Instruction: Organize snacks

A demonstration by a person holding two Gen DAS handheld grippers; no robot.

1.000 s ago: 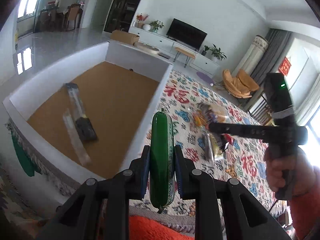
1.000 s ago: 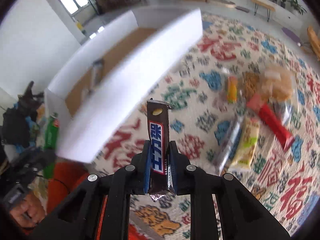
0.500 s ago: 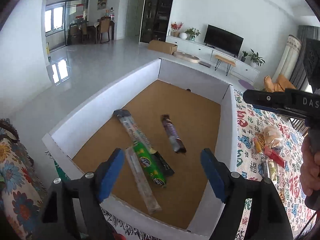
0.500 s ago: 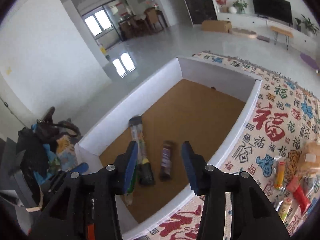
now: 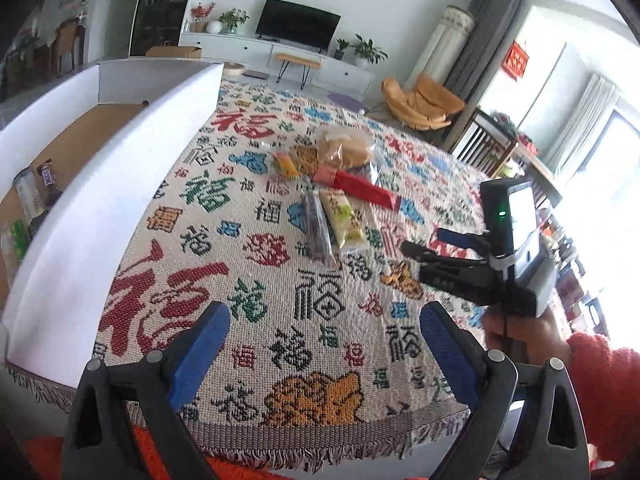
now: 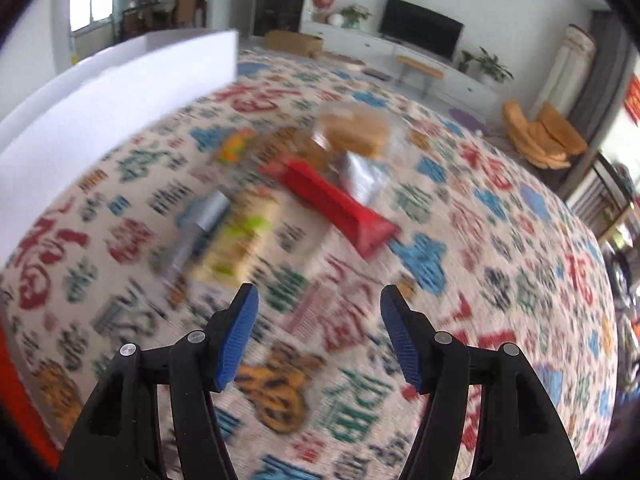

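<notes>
A white box [image 5: 100, 184] with a brown floor stands at the left on a patterned cloth; several wrapped snacks [image 5: 44, 184] lie inside it. Loose snacks lie on the cloth: a red pack [image 5: 360, 188], a pale yellow-green pack [image 5: 344, 220], a dark bar [image 5: 318, 228], an orange-yellow pack [image 5: 286, 164] and a clear bag of biscuits [image 5: 344, 148]. My left gripper [image 5: 324, 344] is open and empty above the cloth's near edge. My right gripper [image 6: 318, 332] is open and empty, close before the yellow-green pack [image 6: 240, 236] and the red pack [image 6: 336, 204]; it also shows in the left wrist view [image 5: 432, 246].
The patterned cloth [image 5: 320, 312] covers the table up to its fringed near edge. The box's white wall [image 6: 100, 96] runs along the left. A living room with a TV [image 5: 298, 26] and an orange chair [image 5: 424, 100] lies behind.
Both grippers have let go of their snacks into the box and swung right, from over the box to over the cloth facing the loose snacks. The right wrist view is blurred by motion.
</notes>
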